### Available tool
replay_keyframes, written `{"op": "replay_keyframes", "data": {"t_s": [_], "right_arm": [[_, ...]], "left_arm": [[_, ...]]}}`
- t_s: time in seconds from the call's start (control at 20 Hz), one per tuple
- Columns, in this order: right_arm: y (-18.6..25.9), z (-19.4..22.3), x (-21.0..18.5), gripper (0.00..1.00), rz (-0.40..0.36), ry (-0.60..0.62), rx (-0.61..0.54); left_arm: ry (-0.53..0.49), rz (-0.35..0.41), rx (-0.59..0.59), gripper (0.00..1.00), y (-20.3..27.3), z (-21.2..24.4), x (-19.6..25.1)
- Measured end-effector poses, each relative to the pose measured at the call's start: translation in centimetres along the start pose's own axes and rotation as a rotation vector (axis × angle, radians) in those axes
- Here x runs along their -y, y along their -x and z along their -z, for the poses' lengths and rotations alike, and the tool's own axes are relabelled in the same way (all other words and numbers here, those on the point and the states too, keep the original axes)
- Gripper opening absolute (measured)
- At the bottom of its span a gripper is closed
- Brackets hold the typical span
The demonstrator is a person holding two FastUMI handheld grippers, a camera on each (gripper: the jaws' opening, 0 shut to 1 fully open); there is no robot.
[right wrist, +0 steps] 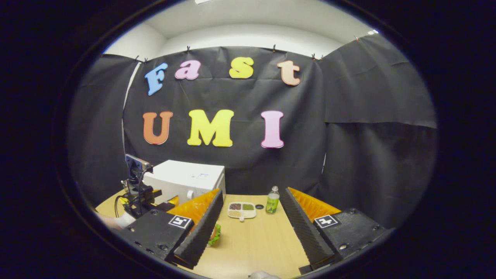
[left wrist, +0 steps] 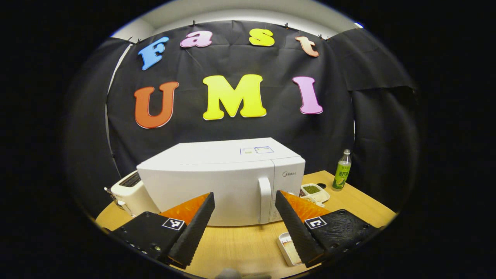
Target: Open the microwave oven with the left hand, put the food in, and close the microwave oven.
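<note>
So both grippers are spread wide, nothing held. Left gripper point(left wrist: 245, 205) faces the shut microwave point(left wrist: 223, 180); I'd hook its handle point(left wrist: 264, 199) squarely, probably pulling outward.

Microwave oven point(left wrist: 223, 182) standing on the table point(left wrist: 248, 244), door shut, handle point(left wrist: 264, 199) toward its right side in the left gripper view. Toaster point(left wrist: 130, 193) just left of the microwave oven, touching or nearly so. Divided dish point(left wrist: 316, 192) right of the microwave oven, near its front corner; bottle point(left wrist: 341, 170) upright farther right of the microwave oven, beyond the dish. Small tray point(left wrist: 288, 248) before the microwave oven, toward its right. In the right gripper view, food point(right wrist: 214, 234) lying on the table before and right of the microwave oven point(right wrist: 186, 180), nearer than the dish point(right wrist: 241, 210) and bottle point(right wrist: 272, 200).
</note>
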State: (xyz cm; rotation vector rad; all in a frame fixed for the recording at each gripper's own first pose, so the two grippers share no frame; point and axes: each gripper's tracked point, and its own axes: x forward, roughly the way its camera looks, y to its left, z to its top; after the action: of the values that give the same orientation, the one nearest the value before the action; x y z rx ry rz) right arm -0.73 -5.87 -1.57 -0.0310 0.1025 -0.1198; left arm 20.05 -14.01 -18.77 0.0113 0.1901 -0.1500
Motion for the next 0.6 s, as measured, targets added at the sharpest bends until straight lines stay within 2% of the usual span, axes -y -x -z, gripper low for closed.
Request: {"op": "replay_keyframes", "data": {"t_s": [0.05,0.1,0.15,0.2,0.25,0.35,0.4,0.45,0.5,0.55,0.6], "right_arm": [[-0.3,0.2,0.3,0.92,0.013,0.005,-0.011],[-0.5,0.6,0.7,1.0,0.025,0.013,-0.029],[-0.8,1.0,0.9,0.92,0.03,0.015,-0.042],[-1.1,1.3,1.0,0.92,0.034,0.012,-0.054],[-1.3,1.6,1.0,0.92,0.036,0.009,-0.06],[-1.8,2.1,1.0,0.92,0.04,0.015,-0.078],[-2.0,2.2,0.9,0.92,0.039,0.023,-0.083],[-2.3,2.3,0.7,0.92,0.035,0.03,-0.088],[-2.4,2.2,0.5,0.92,0.03,0.035,-0.087],[-2.6,2.1,0.4,1.0,0.027,0.039,-0.085],[-2.7,1.8,0.2,1.0,0.023,0.039,-0.079]], "left_arm": [[0.002,0.004,-0.016,0.89,-1.5,1.0,0.6],[0.002,0.011,-0.026,0.95,-2.8,1.7,1.1],[-0.005,-0.005,-0.026,0.92,-3.8,2.2,1.1],[-0.008,-0.005,-0.024,0.77,-4.8,2.5,1.3],[-0.013,-0.001,-0.024,0.83,-5.8,2.9,1.8],[-0.025,-0.005,-0.016,0.74,-7.2,3.2,2.0],[-0.019,-0.006,-0.009,0.8,-7.6,3.1,2.0],[-0.007,0.009,-0.005,0.7,-7.9,3.0,2.4],[-0.002,0.016,-0.006,0.69,-8.0,2.9,2.6],[0.002,0.031,-0.01,0.58,-7.9,3.0,2.7],[0.008,0.047,-0.013,0.45,-8.1,3.1,3.1]]}}
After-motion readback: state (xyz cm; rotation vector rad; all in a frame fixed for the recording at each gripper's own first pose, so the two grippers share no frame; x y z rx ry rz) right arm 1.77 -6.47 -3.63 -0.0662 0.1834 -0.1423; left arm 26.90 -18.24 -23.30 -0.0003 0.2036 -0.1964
